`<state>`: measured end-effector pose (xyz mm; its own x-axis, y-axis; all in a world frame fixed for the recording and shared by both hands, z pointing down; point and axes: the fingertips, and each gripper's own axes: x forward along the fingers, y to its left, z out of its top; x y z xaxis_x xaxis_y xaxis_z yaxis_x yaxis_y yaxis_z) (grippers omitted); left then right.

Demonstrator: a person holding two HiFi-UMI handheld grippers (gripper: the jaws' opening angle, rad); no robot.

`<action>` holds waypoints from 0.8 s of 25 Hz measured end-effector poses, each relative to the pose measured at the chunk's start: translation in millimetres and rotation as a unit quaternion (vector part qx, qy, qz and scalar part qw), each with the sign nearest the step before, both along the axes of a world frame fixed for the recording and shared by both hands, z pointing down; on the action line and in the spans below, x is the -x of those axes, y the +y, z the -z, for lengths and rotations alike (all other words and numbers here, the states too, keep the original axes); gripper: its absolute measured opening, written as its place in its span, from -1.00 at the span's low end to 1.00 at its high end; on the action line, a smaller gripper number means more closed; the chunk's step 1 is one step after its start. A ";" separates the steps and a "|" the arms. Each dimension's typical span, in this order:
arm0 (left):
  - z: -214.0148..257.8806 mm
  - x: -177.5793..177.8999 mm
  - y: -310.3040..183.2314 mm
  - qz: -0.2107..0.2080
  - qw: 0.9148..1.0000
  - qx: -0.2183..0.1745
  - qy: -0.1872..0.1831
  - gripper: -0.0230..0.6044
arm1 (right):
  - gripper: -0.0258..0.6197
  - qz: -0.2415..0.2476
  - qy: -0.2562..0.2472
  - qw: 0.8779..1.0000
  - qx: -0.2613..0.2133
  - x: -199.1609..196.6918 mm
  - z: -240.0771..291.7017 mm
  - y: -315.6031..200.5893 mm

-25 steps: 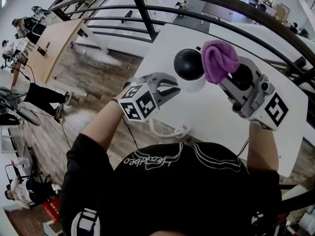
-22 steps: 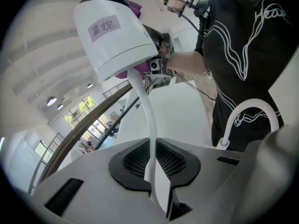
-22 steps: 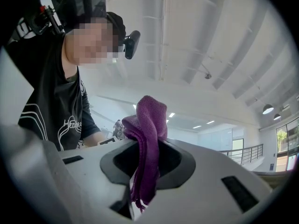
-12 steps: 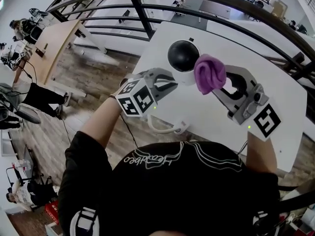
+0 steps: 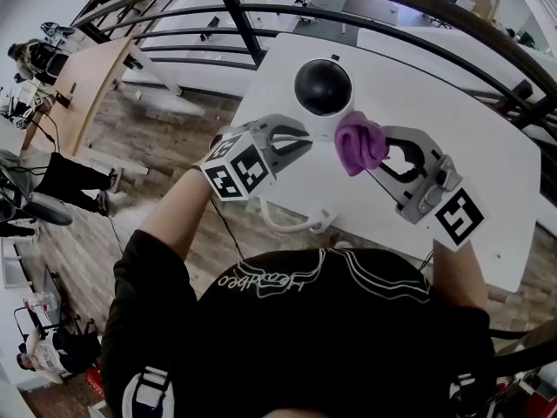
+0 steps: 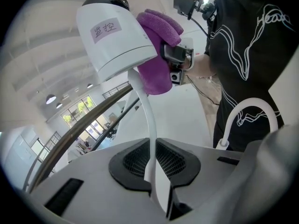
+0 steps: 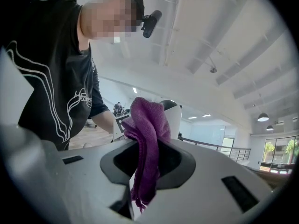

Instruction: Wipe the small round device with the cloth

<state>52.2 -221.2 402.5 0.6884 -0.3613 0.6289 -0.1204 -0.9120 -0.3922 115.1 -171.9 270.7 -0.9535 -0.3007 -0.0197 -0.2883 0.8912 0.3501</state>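
Note:
The small round device (image 5: 323, 86), a white body with a black dome, hangs in the air over the white table (image 5: 461, 146). My left gripper (image 5: 300, 143) is shut on its white cable (image 6: 150, 125), which runs up between the jaws to the labelled white body (image 6: 117, 36). My right gripper (image 5: 381, 157) is shut on a purple cloth (image 5: 359, 143). The cloth (image 6: 159, 55) presses against the side of the device, just under the dome. In the right gripper view the cloth (image 7: 147, 134) hangs through the jaws and hides most of the device (image 7: 172, 112).
The cable's loose end loops down to a plug (image 5: 320, 225) near the table's front edge. A dark metal railing (image 5: 235, 11) runs behind the table. Far below at the left lie a wooden floor, desks and people (image 5: 70, 177).
The right gripper has drawn the cloth down and toward me, from the dome's upper right side to just below it. The device has shifted slightly away, still hanging from the left gripper.

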 end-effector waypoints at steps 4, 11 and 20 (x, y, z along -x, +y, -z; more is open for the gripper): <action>-2.3 2.0 0.2 -0.007 1.000 0.004 0.013 -0.78 | -0.71 -0.013 0.012 1.000 0.007 2.3 -13.8 2.7; -2.4 1.3 0.2 -0.026 0.999 0.007 0.031 -0.77 | -0.72 -0.035 0.044 0.998 0.028 1.0 -40.0 15.2; -0.9 1.8 2.0 -0.042 0.998 0.009 0.046 -0.77 | -0.71 -0.096 0.034 0.994 0.029 -12.1 -31.7 32.2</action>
